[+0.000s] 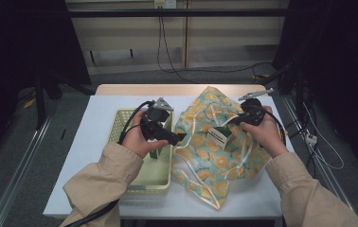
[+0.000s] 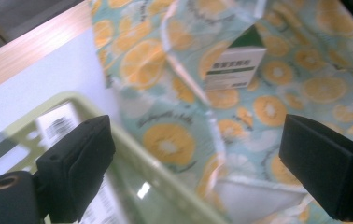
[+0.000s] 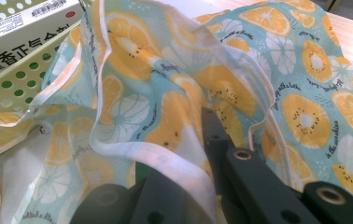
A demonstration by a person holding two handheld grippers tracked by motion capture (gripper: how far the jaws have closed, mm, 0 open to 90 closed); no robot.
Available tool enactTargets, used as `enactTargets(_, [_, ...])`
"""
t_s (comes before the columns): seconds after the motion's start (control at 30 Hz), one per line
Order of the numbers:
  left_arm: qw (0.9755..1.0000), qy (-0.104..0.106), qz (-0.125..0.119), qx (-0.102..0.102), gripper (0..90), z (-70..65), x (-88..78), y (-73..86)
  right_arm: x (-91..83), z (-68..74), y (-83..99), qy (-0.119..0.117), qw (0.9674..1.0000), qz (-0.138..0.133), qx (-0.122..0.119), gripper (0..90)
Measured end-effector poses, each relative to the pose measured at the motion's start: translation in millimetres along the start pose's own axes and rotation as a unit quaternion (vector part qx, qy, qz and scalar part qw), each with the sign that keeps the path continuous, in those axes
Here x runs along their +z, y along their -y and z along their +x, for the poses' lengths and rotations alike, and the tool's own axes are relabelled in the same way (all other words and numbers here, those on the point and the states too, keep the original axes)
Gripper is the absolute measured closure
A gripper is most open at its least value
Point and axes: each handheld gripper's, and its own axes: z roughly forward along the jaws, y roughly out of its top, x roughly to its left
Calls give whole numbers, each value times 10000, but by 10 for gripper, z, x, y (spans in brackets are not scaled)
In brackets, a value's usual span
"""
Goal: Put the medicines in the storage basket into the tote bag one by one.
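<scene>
The bag (image 1: 215, 142) on the table (image 1: 92, 142) is being held open at its rim by the closed right tool (image 1: 234, 120), while the wide-open, empty left tool (image 1: 179, 137) is being brought toward the box (image 1: 219, 137) inside, which should be gripped squarely.

White table (image 1: 82, 142), floor cables (image 1: 205, 71)

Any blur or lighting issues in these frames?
High view: dim, surroundings near black, table evenly lit. Left gripper view: motion-smeared, basket rim soft, box print unreadable. Right gripper view: sharper on the fruit-print bag, foreground jaws soft.
</scene>
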Motion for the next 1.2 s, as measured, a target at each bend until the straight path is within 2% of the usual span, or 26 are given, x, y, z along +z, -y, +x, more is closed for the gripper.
enactTargets(0.13, [9998,-182,35,-109,99,104,-39,123,2,5,4,8,10000,-5,-15,892])
enactTargets(0.27, [9993,-287,174,-161,100,188,-29,250,-1,11,5,18,10000,12,-20,892])
enactTargets(0.33, [9989,-391,152,-195,102,221,-26,302,-6,15,4,33,10000,10,-20,892])
enactTargets(0.47, [9981,-501,235,-259,103,264,-13,379,-16,25,1,20,10000,1,-34,892])
enactTargets(0.6, [9963,-667,438,-317,123,271,53,456,-20,27,4,26,10000,-6,-31,892])
enactTargets(0.73, [9950,-719,623,-316,191,275,141,526,-20,35,10,30,10000,-11,-35,892])
enactTargets(0.87, [9939,-712,759,-359,314,289,207,594,-31,44,18,15,10000,-23,-40,892])
enactTargets(0.97, [9933,-634,756,-599,373,316,255,653,-51,36,20,24,10000,-32,-36,892])
enactTargets(1.0, [9934,-576,746,-654,427,332,260,671,-57,33,22,33,10000,-32,-28,892])
enactTargets(1.03, [9929,-583,727,-743,496,339,265,680,-61,30,25,27,10000,-35,-3,892])
enactTargets(1.1, [9904,-539,754,-1025,518,361,257,693,-61,25,30,34,10000,-44,-3,892])
enactTargets(1.13, [9893,-623,788,-1062,535,363,243,692,-61,25,31,34,10000,-50,-4,892])
enactTargets(1.2, [9870,-888,908,-984,589,367,200,693,-60,28,30,29,10000,-46,10,892])
